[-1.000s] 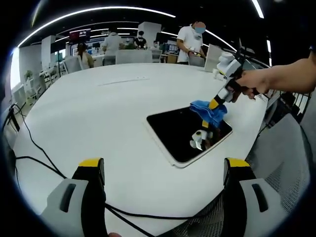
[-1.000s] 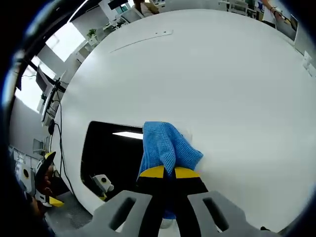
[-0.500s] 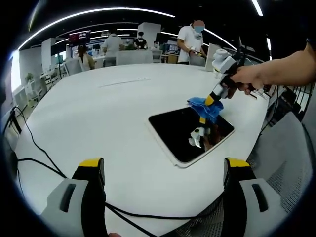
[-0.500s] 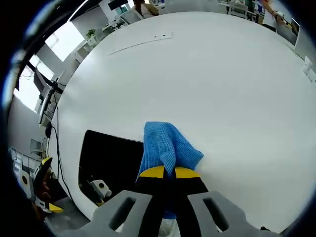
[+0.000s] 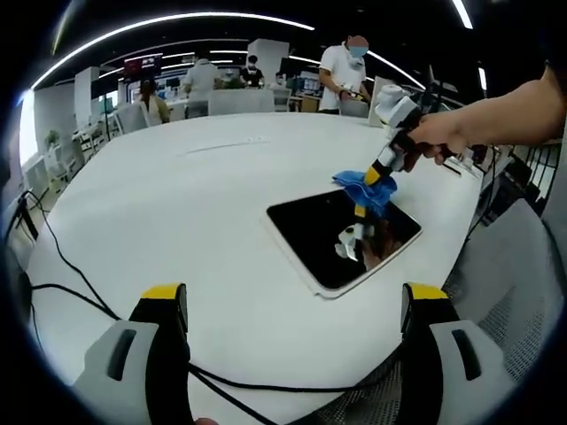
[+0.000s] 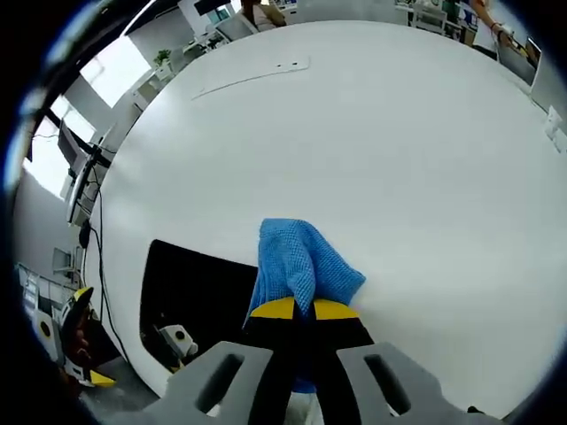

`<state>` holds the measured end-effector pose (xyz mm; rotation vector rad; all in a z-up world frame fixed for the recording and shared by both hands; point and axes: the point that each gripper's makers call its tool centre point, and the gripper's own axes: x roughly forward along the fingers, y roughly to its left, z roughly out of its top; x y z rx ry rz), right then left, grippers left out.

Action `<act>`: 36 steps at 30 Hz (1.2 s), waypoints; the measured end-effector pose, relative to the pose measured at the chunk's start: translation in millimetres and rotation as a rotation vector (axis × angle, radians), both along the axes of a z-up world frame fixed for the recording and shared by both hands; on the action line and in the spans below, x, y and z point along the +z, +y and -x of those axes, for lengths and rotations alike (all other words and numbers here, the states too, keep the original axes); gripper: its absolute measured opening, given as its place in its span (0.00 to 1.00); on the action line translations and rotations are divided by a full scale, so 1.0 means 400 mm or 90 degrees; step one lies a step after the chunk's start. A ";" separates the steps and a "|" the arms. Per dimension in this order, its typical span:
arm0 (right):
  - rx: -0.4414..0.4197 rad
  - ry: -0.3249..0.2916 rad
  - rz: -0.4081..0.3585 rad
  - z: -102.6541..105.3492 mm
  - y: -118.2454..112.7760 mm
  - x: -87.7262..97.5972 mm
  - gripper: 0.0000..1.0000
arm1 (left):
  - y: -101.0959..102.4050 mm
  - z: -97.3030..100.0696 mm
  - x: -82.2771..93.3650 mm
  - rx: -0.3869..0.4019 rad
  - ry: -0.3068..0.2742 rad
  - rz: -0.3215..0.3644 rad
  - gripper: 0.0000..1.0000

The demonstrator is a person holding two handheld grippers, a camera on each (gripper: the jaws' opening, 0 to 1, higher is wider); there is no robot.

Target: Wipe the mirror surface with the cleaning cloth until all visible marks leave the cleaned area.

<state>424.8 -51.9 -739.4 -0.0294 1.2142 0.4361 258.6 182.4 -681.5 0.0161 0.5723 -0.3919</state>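
- The blue microfibre cleaning cloth (image 6: 301, 270) is soft, light and limp; judged from its bunched folds, it will drape and drag rather than slide. The best hold is on a gathered fold, as it is pinched now.
- In the right gripper view, the right tongs (image 6: 296, 312) are clamped narrow on the cloth's near edge, and the rest of the cloth spills forward past the yellow tips.
- The flat, dark, white-rimmed rectangular mirror (image 5: 341, 235) lies on the round white table (image 5: 177, 204). It looks rigid, slick and breakable, so pressure should stay light.
- In the left gripper view, the left tongs (image 5: 292, 301) stand wide apart and hold nothing, near the table's edge, well short of the mirror.
- Farther on, the cloth (image 5: 365, 190) sits at the mirror's far corner, under the right tongs (image 5: 381, 173) and a person's hand (image 5: 438, 142).
- Black cables (image 5: 62, 283) trail over the near left of the table.
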 end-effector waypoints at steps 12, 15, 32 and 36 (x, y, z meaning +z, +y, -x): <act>-0.005 0.003 -0.008 0.002 -0.001 0.002 0.00 | 0.007 0.001 -0.005 0.007 0.006 0.006 0.99; -0.036 0.013 -0.031 0.004 -0.002 0.005 0.00 | 0.006 0.000 -0.005 0.005 0.004 0.000 0.99; -0.062 -0.022 -0.074 0.008 -0.091 0.130 0.00 | 0.016 -0.004 0.006 0.014 -0.012 -0.008 0.99; -0.069 -0.036 -0.080 0.007 -0.124 0.157 0.00 | 0.019 -0.005 0.010 0.019 -0.017 -0.006 0.99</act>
